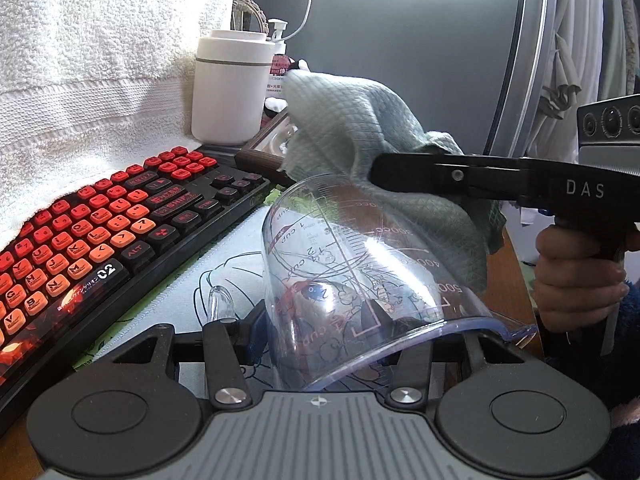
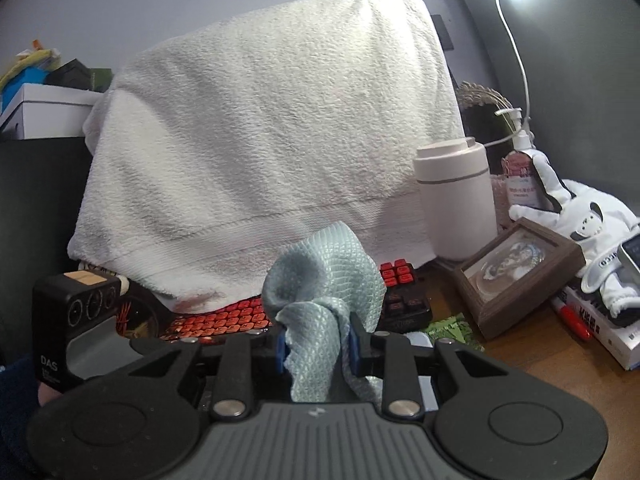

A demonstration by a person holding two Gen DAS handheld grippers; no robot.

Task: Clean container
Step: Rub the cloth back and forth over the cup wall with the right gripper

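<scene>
The left tool point(image 1: 340, 320) gripped the clear measuring cup point(image 1: 360, 264) by its rim wall, mouth toward the camera, base tilted up and away over the tabletop's printed mat point(image 1: 224, 256). The right tool point(image 2: 318, 344) was clamped narrowly on a pale green cloth point(image 2: 324, 280), draped on the cup's base. A red-keyed keyboard point(image 1: 100, 232) lay beside a towel-covered shape point(image 2: 260, 140).

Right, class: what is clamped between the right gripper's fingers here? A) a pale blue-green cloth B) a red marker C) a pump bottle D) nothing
A: in the right wrist view the right gripper pinches the pale blue-green cloth, which bunches up above its fingers.
</scene>
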